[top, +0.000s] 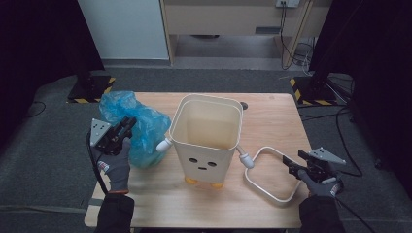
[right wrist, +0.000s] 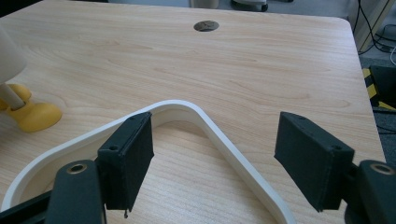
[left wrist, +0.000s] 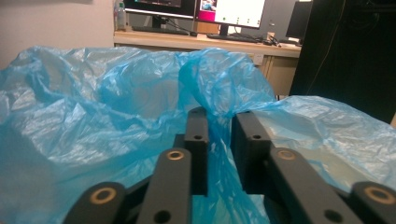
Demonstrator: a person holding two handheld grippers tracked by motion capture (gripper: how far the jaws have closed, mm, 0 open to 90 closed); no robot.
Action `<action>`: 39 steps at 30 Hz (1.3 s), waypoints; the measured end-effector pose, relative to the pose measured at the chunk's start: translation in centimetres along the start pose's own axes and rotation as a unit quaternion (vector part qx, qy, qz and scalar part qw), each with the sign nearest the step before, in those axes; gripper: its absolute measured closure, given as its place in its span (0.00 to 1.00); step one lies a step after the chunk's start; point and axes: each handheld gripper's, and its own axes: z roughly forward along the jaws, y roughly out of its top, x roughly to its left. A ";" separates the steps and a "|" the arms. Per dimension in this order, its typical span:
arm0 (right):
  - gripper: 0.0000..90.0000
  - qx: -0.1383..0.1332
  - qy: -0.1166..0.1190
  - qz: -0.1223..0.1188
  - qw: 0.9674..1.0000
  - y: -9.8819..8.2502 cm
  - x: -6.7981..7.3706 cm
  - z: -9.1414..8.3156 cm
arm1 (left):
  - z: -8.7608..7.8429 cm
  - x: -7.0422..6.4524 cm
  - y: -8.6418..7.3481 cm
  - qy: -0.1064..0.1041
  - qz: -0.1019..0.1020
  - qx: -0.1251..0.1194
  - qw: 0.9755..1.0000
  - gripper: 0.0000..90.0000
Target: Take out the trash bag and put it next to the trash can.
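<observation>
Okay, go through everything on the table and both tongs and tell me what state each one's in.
Bin: upright, open, empty, no liner.
Blue plastic bag: crumpled beside the bin, a fold between the left tongs' pads.
Ring frame: lying flat, off the bin.
Left tongs: nearly shut on the bag.
Right tongs: open, astride the ring's corner.

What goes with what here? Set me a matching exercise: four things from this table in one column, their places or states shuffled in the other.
Things:
1. blue bag
2. cream bin
3. white frame
4. right gripper

Places or states:
A. lying flat on the right part of the table
B. standing upright in the middle, open top
C. jaws wide apart, nothing pinched
D. bunched between the jaws of the left gripper

Pairs: 1-D, 2-B, 3-A, 4-C
</observation>
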 end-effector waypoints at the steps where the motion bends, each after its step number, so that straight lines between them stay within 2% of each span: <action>1: 0.31 0.000 0.000 0.000 1.000 0.0 0.0 0.0 | -0.1 0.0 0.1 -0.004 -0.003 -0.001 1.000 0.82; 8: 0.31 0.004 -0.001 0.000 1.000 0.0 0.1 0.0 | -0.5 -0.1 0.9 -0.012 0.006 -0.002 1.000 0.67; 17: 0.30 0.005 -0.002 -0.001 1.000 -0.1 -0.1 0.0 | -1.2 -0.5 1.5 -0.017 0.009 -0.011 1.000 0.56; 25: 0.30 0.003 -0.004 0.002 1.000 -0.1 -0.1 0.0 | -1.9 -0.9 2.3 -0.024 0.030 -0.011 0.999 0.53; 31: 0.30 0.004 -0.004 0.000 1.000 -0.1 -0.1 0.0 | -2.4 -1.0 2.3 -0.026 0.033 -0.013 0.999 0.53; 39: 0.30 0.005 -0.004 0.001 1.000 -0.1 -0.1 0.0 | -2.4 -0.8 1.6 -0.030 0.037 0.003 0.999 0.53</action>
